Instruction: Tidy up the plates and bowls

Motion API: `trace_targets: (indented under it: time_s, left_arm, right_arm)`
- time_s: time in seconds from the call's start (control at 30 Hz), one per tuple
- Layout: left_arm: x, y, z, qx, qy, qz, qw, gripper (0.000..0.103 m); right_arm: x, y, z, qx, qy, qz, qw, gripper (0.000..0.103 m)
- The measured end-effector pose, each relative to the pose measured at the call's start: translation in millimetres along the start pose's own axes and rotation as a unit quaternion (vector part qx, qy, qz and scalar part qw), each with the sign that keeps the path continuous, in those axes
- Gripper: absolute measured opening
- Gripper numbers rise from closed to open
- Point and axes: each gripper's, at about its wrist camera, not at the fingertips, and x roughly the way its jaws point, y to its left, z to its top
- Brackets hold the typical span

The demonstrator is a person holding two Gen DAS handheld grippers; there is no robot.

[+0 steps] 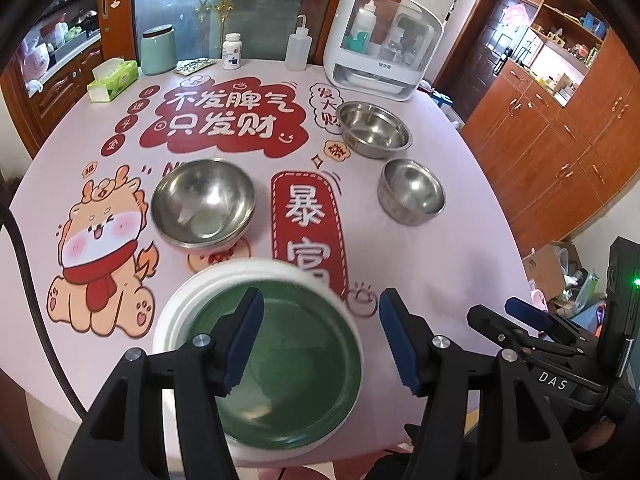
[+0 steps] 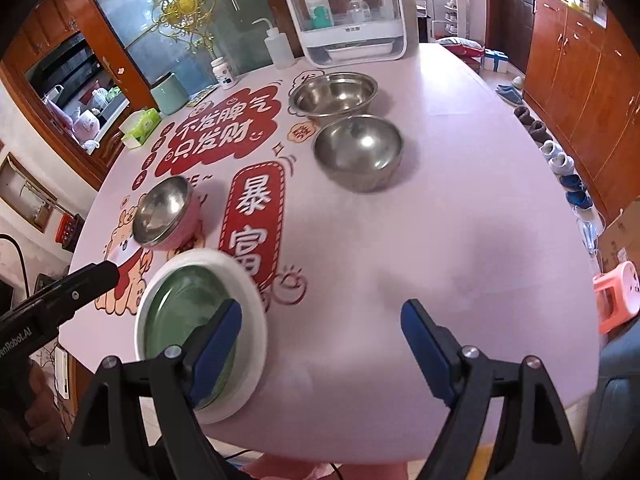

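- The left gripper hangs released above the near edge of the table, its blue ridged pads apart and gripping nothing.
- Below it lies the green plate, round and glossy, nested in a wider white plate whose matte rim shows on the side towards the table's left edge; in the left wrist view the left pad stands over the green surface and the right pad over bare tablecloth just beyond the rim.
- The right gripper is also released, jaws wide, hovering over the bare pink cloth at the near edge; the plate stack lies just to its left, partly behind its left pad.
- A pink-bodied bowl with a brushed steel lining sits just beyond the plates, towards the middle of the table.
- Near the right edge stand two plain steel bowls close together: a small deep bowl with steep walls, and behind it a wide shallow bowl with a flared rim.
- All three bowls stand upright and empty, their metal shiny with soft reflections.
- Along the far edge stand a white cabinet with a clear door, a squeeze bottle, a pill bottle, a mint jar and a green tissue box.
- The tablecloth is smooth pink, printed with red panels and a cartoon dragon.
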Motion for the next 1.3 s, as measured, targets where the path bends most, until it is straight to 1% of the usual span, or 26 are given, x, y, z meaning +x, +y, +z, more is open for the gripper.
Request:
trace_targets:
  time_s: [0.17, 0.33, 0.53, 0.73, 0.97, 1.17, 1.3]
  left_arm:
    - [10.6, -21.6, 19.7, -0.007, -0.003, 0.011, 0.9999, 0.062]
    - [26.3, -43.8, 42.0, -0.017, -0.005, 0.024, 0.9995, 0.062]
    - [48.1, -65.9, 67.4, -0.028, -0.004, 0.039, 0.9989, 0.063]
    - [69.7, -81.8, 95.7, -0.038, 0.001, 0.050, 0.9980, 0.063]
    - [93.3, -88.0, 125.3, -0.048, 0.008, 0.064, 0.9968, 0.063]
    - [119.1, -82.0, 152.9, -0.063, 0.016, 0.075, 0.9950, 0.063]
    - [139.9, -75.4, 171.0, -0.072, 0.022, 0.079, 0.9941, 0.063]
  right_arm:
    - [-0.9, -25.0, 26.5, -0.003, -0.003, 0.020, 1.000, 0.082]
    - [2.4, -53.2, 58.1, -0.009, -0.008, 0.018, 1.000, 0.082]
    - [11.7, -77.0, 94.9, -0.025, -0.013, 0.024, 0.999, 0.082]
    - [20.8, -90.0, 128.2, -0.041, -0.022, 0.038, 0.998, 0.082]
    - [40.2, -97.7, 166.6, -0.051, -0.029, 0.048, 0.997, 0.082]
    - [61.2, -99.3, 204.4, -0.059, -0.041, 0.057, 0.996, 0.082]
    - [74.8, -99.8, 226.4, -0.067, -0.058, 0.060, 0.994, 0.082]
